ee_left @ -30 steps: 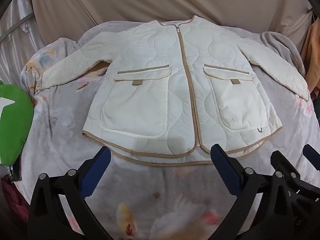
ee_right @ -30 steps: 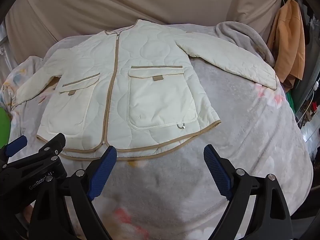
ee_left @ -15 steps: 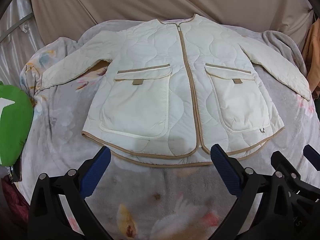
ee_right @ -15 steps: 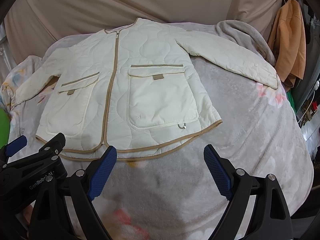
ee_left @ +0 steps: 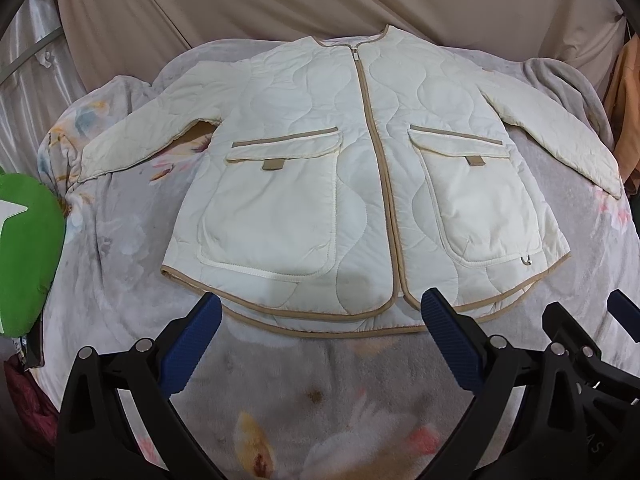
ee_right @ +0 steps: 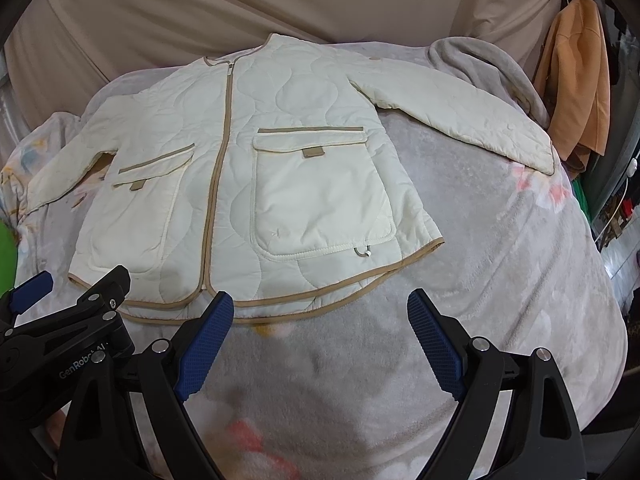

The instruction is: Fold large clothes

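A cream quilted jacket (ee_left: pixel 360 184) (ee_right: pixel 256 184) with tan trim lies flat, front up and zipped, on a bed, both sleeves spread out to the sides. My left gripper (ee_left: pixel 320 320) hovers open just in front of the jacket's hem, near the zip's lower end, with nothing between its blue pads. My right gripper (ee_right: pixel 320 320) is open too, empty, in front of the hem's right half. The right gripper (ee_left: pixel 600 344) shows at the lower right of the left wrist view, and the left gripper (ee_right: pixel 60 304) at the lower left of the right wrist view.
The bed is covered by a grey flowered blanket (ee_left: pixel 320 400) (ee_right: pixel 500 280). A green cushion (ee_left: pixel 24 248) lies at its left edge. A beige curtain (ee_left: pixel 280 0) hangs behind. An orange garment (ee_right: pixel 576 76) hangs at the right, and a grey blanket fold (ee_right: pixel 492 64) lies by the right sleeve.
Both grippers have crept slightly forward toward the jacket's hem, so the jacket sits a little lower and larger in both views. The jacket itself has not moved.
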A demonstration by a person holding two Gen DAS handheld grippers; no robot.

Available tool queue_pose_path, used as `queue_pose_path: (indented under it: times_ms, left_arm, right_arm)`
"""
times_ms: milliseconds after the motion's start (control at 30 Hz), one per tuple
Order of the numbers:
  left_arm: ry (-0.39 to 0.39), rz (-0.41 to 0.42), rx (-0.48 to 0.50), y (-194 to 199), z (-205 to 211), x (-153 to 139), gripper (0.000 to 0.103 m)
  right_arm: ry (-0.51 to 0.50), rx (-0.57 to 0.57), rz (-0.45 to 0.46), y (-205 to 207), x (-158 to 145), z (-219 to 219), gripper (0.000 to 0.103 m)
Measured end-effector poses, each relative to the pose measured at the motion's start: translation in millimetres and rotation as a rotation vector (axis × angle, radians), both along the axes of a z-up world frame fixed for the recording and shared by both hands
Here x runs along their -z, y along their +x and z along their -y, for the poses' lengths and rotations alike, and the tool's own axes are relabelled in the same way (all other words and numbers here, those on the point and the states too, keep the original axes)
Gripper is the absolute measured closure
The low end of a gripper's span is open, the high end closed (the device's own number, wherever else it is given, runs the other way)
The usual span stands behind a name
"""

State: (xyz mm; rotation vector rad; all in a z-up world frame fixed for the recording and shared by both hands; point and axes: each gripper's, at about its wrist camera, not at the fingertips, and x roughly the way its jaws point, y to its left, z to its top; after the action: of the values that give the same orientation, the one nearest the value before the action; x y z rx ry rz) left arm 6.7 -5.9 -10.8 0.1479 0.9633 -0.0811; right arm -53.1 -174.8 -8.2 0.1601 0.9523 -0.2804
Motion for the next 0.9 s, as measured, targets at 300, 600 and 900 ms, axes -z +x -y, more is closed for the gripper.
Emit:
queue_pose_path:
  times_ms: [300, 600, 900]
  left_arm:
    - [0.002, 0.000, 0.002, -0.2, -0.7, 1.4, 0.006]
    - [0.003, 0.000, -0.002, 0.0, -1.4, 1.7, 0.006]
    - [0.006, 0.000, -0.001, -3.0, -1.1, 2.3, 0.007]
  right_arm:
    - [0.005, 0.008, -0.003, -1.9, 0.7, 2.5, 0.017]
    - [0.006, 0.008, -0.006, -1.1, 0.3, 1.6, 0.017]
    - [0.006, 0.010, -0.007, -0.9, 0.5, 0.7, 0.017]
